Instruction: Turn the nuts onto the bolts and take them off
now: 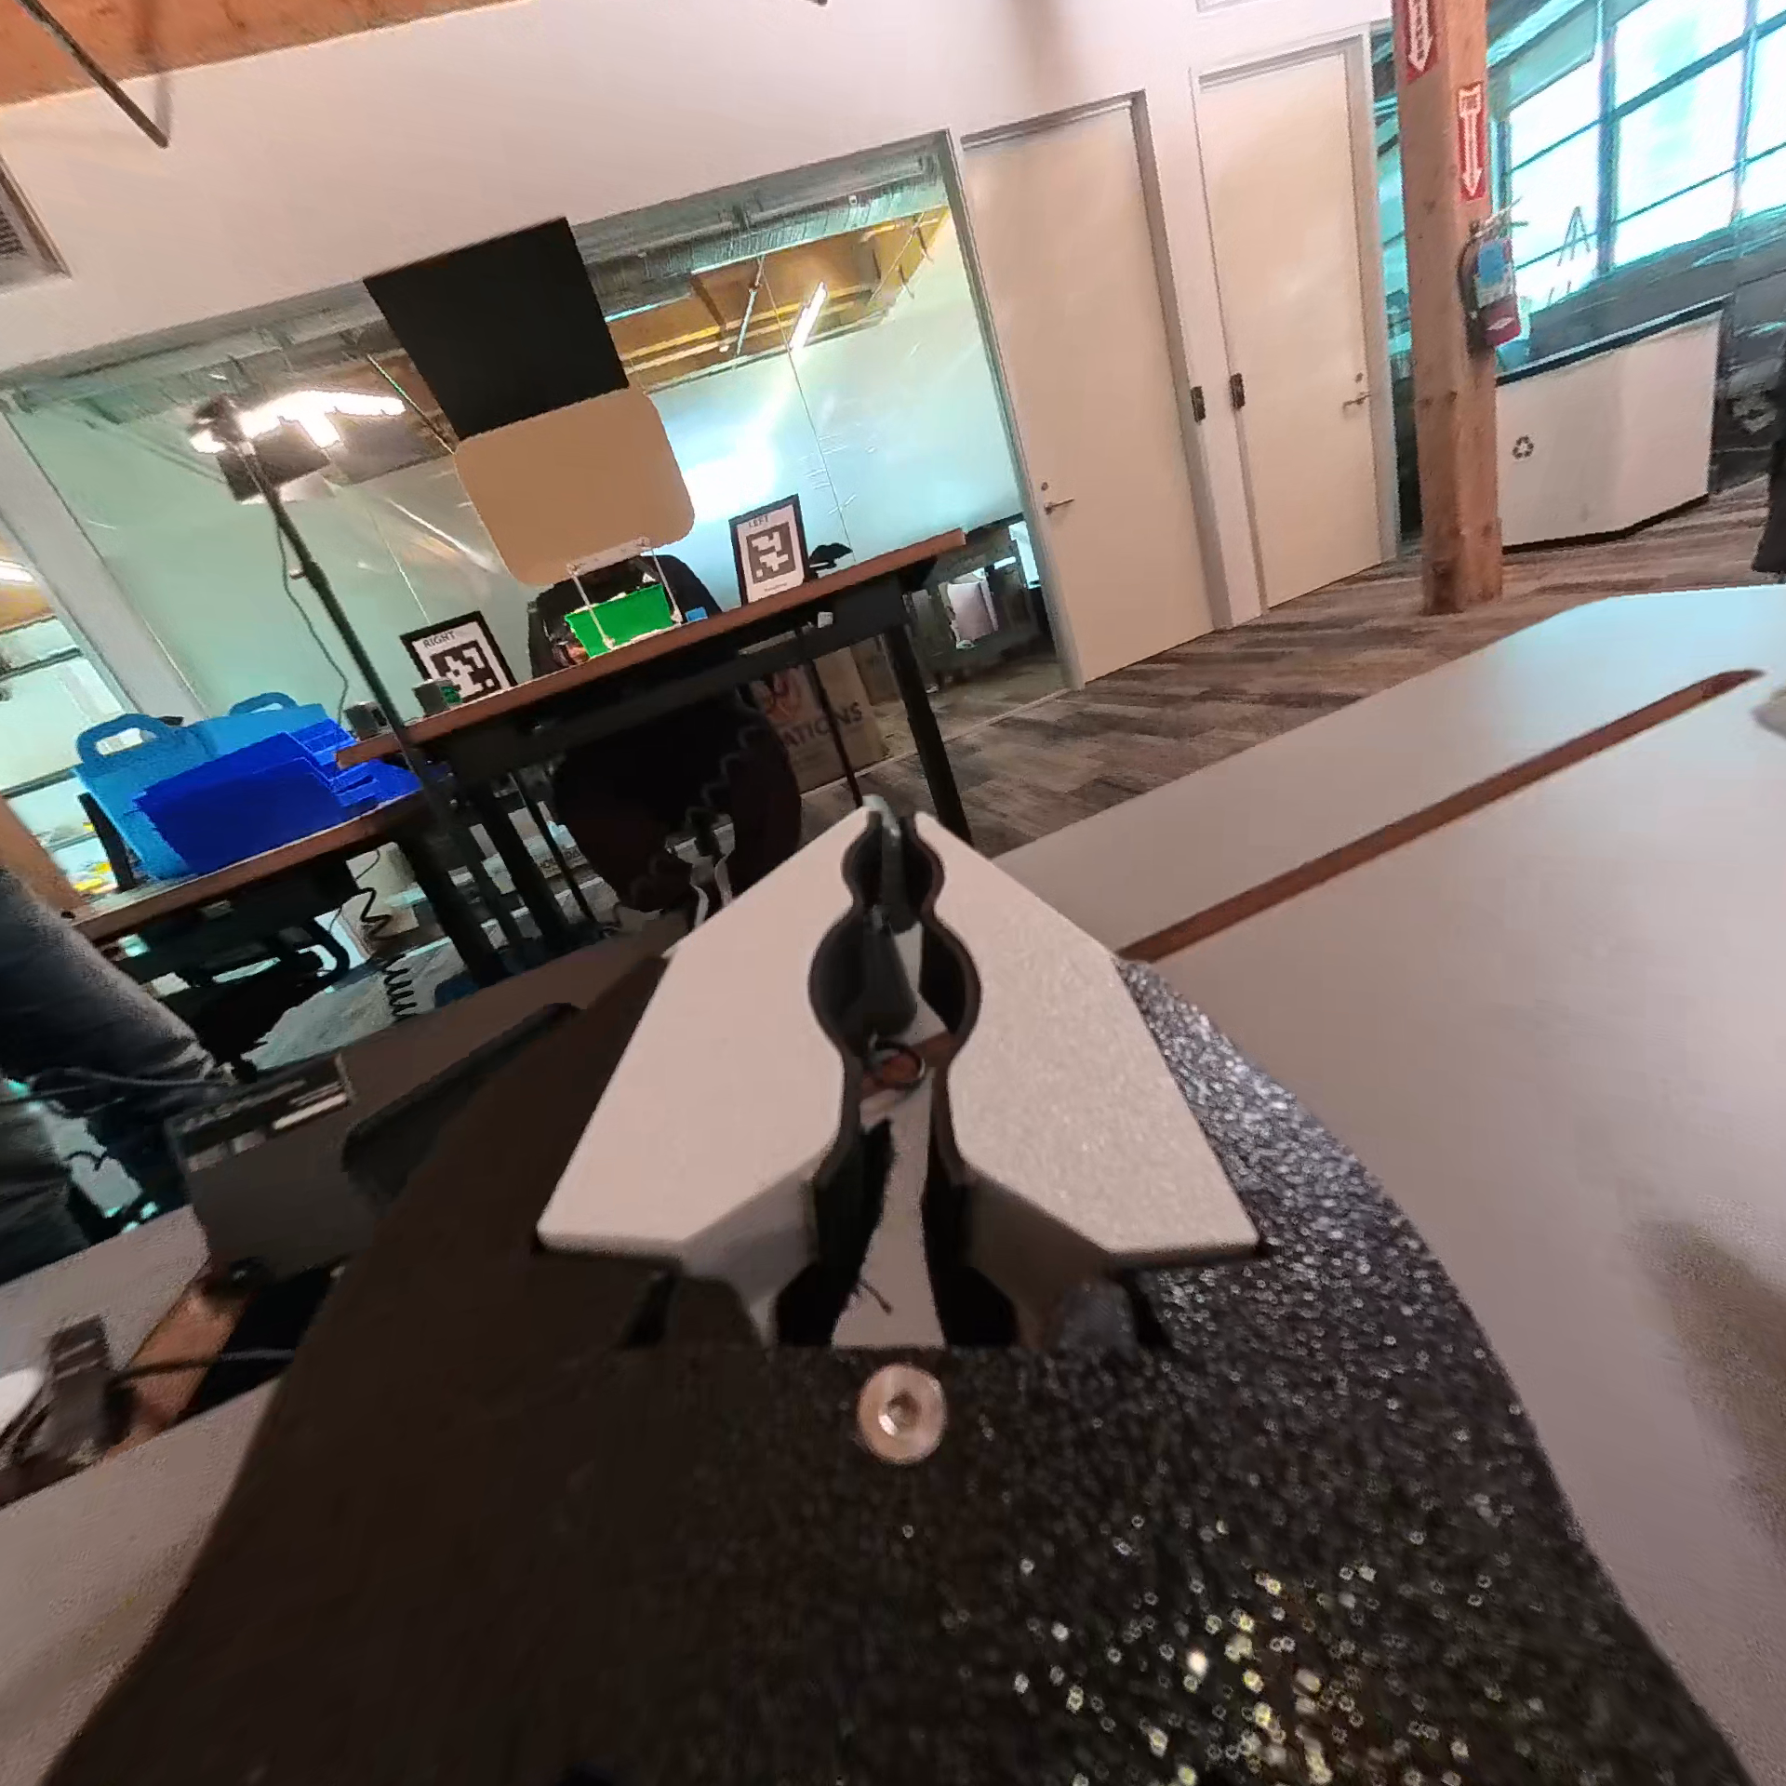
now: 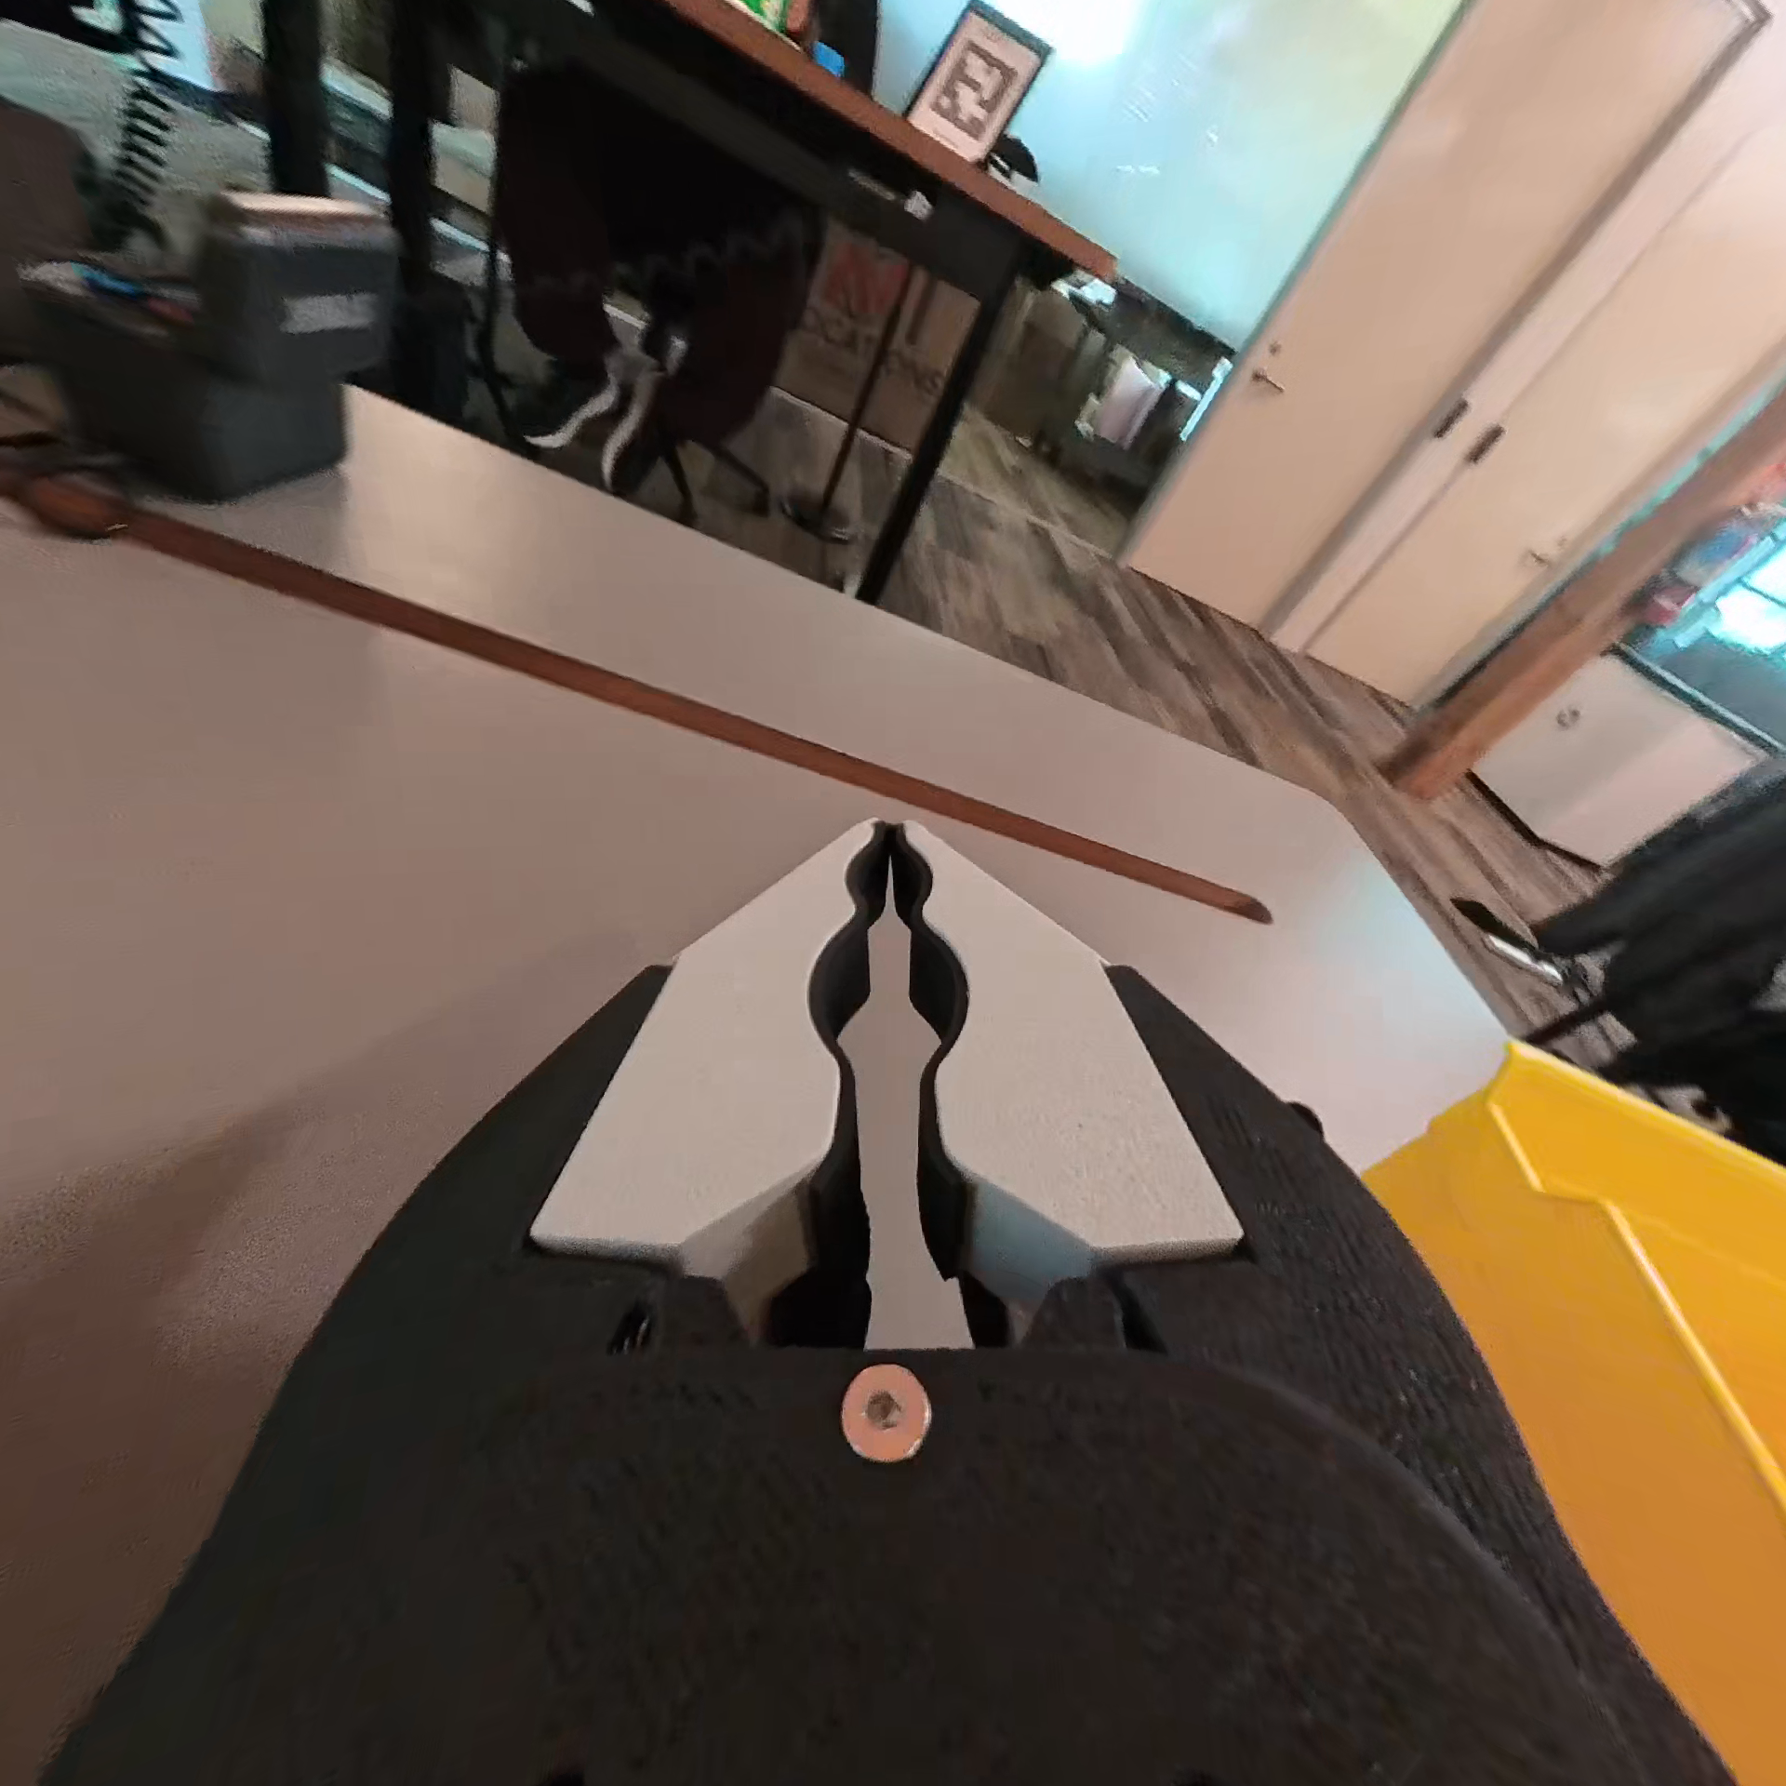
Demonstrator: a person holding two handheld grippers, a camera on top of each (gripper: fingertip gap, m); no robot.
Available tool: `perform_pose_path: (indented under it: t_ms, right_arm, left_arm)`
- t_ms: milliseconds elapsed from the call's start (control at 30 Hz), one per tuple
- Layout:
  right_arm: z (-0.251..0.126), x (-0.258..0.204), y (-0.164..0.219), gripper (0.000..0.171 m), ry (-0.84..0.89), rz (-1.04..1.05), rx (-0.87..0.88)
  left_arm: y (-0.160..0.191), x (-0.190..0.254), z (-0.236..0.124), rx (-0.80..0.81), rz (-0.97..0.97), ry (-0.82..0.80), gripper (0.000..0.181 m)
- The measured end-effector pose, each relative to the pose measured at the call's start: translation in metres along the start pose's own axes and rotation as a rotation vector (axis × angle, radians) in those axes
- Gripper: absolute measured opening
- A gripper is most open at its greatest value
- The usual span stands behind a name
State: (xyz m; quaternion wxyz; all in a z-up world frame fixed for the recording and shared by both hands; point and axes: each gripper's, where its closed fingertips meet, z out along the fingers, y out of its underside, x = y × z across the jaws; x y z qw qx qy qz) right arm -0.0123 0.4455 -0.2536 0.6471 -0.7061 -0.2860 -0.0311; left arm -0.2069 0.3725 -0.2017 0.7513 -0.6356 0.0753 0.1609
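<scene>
The left tongs [image 1: 891, 850] are pinched on a dark bolt [image 1: 884, 966] that lies lengthwise in the scalloped slot between the grey fingers [image 1: 734, 1044], its metal tip just showing at the finger ends, held above the grey table [image 1: 1450, 966]; whether a nut sits on it cannot be told; a dark box [image 1: 261, 1150] rests on the table to the left, and a brown seam [image 1: 1401, 802] crosses the table on the right; far behind stand another table, blue bins [image 1: 232, 783] and white doors [image 1: 1082, 387]. The right tongs [image 2: 889, 836] are narrowed to touching tips with nothing between them, above the same table [image 2: 387, 773]; a yellow bin [image 2: 1585, 1305] sits near on the right.
</scene>
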Motion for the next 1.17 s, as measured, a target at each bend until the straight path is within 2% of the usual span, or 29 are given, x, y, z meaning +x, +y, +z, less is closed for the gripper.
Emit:
perform_pose_path:
  t_ms: [200,367,500,633,733,867,1033,1100,1167]
  right_arm:
    - [-0.054,-0.031,0.0,0.0,-0.121,0.02,0.078]
    - [-0.094,-0.045,-0.012,0.0,-0.192,-0.008,0.204]
    - [-0.112,-0.057,-0.018,0.0,-0.262,-0.037,0.281]
    - [-0.116,-0.059,-0.019,0.0,-0.293,-0.024,0.295]
    - [-0.119,-0.063,-0.022,0.003,-0.32,-0.013,0.307]
    - [-0.123,-0.07,-0.025,0.007,-0.365,0.012,0.325]
    - [-0.129,-0.078,-0.028,0.008,-0.396,-0.01,0.349]
    - [-0.13,-0.08,-0.028,0.007,-0.398,-0.028,0.356]
    - [-0.13,-0.082,-0.029,0.007,-0.392,-0.046,0.362]
  left_arm:
    - [-0.009,0.011,-0.077,-0.044,-0.049,-0.015,0.004]
    - [-0.017,0.04,-0.126,-0.088,-0.097,0.067,0.005]
    - [-0.024,0.065,-0.159,-0.13,-0.073,0.155,0.007]
    - [-0.051,0.067,-0.198,-0.141,-0.046,0.223,0.019]
    - [-0.079,0.043,-0.226,-0.149,-0.045,0.198,0.021]
    - [-0.104,-0.012,-0.259,-0.165,-0.079,0.074,0.023]
    - [-0.085,-0.106,-0.313,-0.319,-0.105,-0.198,0.026]
    - [-0.067,-0.146,-0.338,-0.428,-0.161,-0.282,0.031]
    - [-0.034,-0.163,-0.355,-0.634,-0.264,-0.21,0.043]
